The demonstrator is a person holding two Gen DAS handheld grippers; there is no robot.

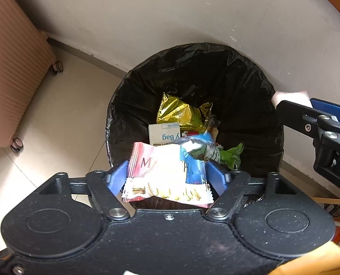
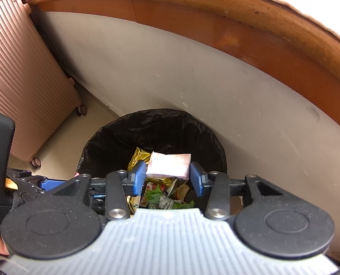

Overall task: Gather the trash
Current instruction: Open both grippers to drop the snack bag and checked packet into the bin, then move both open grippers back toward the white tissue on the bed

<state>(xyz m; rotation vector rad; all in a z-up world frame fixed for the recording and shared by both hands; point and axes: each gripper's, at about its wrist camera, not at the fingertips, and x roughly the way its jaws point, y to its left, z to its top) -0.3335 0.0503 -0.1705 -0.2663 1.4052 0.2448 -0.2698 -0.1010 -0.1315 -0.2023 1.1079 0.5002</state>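
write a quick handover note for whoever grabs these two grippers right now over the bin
Left gripper: over the bin, snack wrapper between its pads; whether they still pinch it is unclear.
Right gripper: folded pink-white paper between its pads with a small gap, so it looks released.
Bin: black liner, against the wall, already holds a gold foil bag and other wrappers.
Left to do: let both pieces fall in, then check for more trash.
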